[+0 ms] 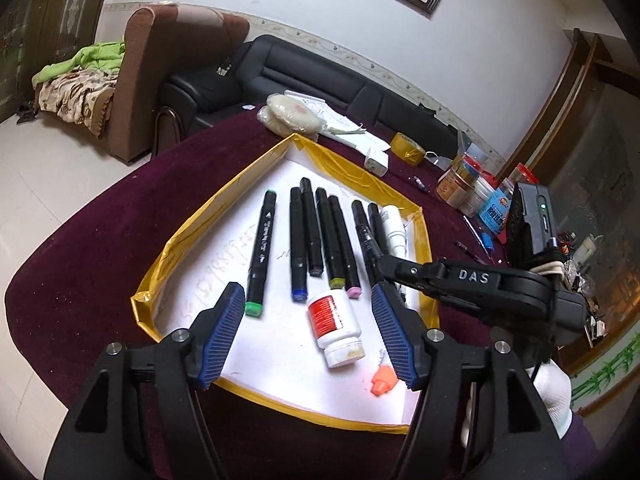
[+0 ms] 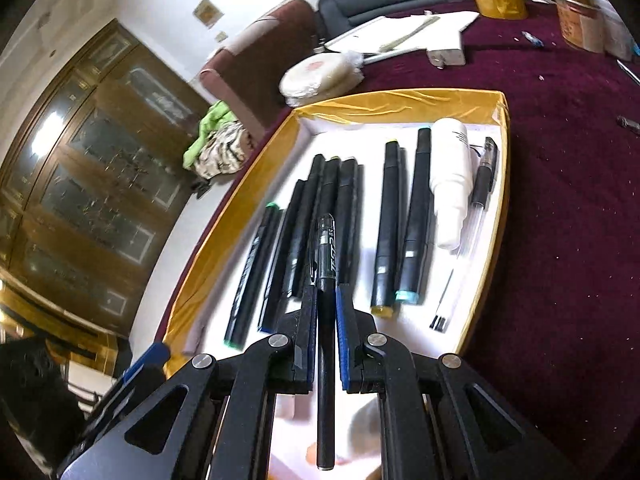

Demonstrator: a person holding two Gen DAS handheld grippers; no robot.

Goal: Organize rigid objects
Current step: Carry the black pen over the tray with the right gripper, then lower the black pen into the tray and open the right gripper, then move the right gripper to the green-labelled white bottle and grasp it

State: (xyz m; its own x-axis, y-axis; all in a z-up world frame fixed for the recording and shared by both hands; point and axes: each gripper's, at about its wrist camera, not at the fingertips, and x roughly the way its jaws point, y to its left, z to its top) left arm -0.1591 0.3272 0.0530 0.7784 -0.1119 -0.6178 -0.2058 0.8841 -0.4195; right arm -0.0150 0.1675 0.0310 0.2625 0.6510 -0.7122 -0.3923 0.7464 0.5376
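A shallow white tray with a yellow taped rim (image 1: 224,196) (image 2: 400,104) lies on the maroon table. Several black markers (image 1: 298,240) (image 2: 384,220) lie side by side in it, with a white tube (image 1: 394,228) (image 2: 450,184) and a clear gel pen (image 2: 478,196) at the right. A white pill bottle with a red label (image 1: 334,324) and an orange cap (image 1: 384,382) lie near the front. My left gripper (image 1: 308,332) is open over the pill bottle. My right gripper (image 2: 325,304) is shut on a black pen (image 2: 326,320), held above the markers.
Beyond the tray lie a bagged white disc (image 1: 294,114) (image 2: 316,76), papers (image 1: 352,128), a white charger (image 1: 376,162), a yellow tape roll (image 1: 408,148) (image 2: 500,2) and jars (image 1: 472,188). Loose pens (image 1: 476,236) lie on the cloth at right. Sofas (image 1: 320,80) stand behind.
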